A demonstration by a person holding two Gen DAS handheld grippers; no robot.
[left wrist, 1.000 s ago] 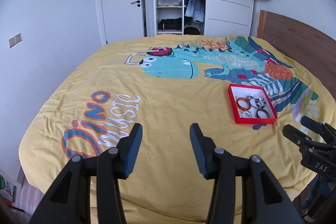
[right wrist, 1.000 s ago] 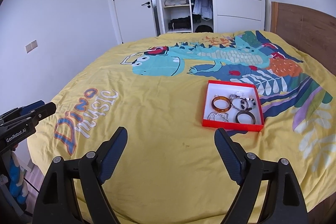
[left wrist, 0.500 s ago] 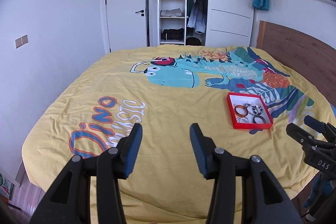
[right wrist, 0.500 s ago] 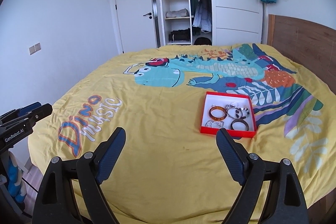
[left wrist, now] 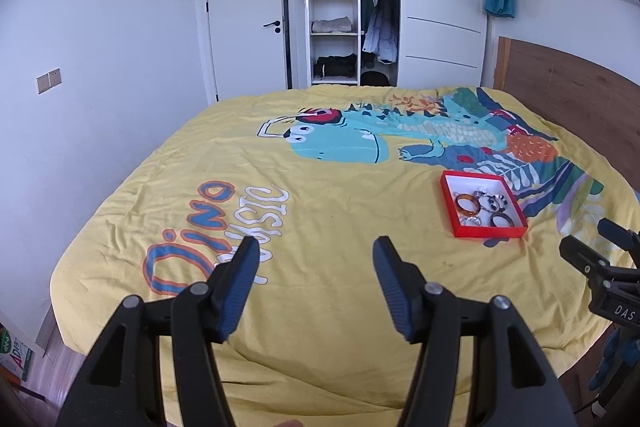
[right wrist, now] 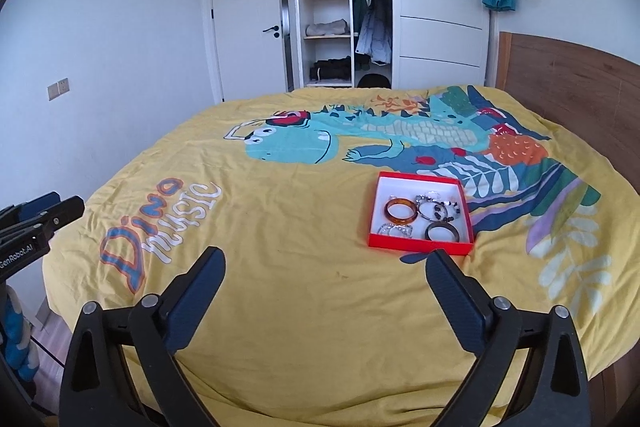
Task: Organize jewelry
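Observation:
A red tray with a white inside lies on the yellow bed cover; it also shows in the left wrist view. In it lie an amber bangle, a dark bangle, a beaded bracelet and a silvery chain. My right gripper is open and empty, held above the bed's near edge, short of the tray. My left gripper is open and empty, to the left of the tray and well back from it.
The bed cover carries a dinosaur print. A wooden headboard runs along the right. A white wall, a door and an open wardrobe stand beyond the bed. Each gripper shows at the edge of the other's view.
Both grippers have pulled back and risen, so the bed and tray look farther away. The jewelry stays in the tray. Both grippers stay open.

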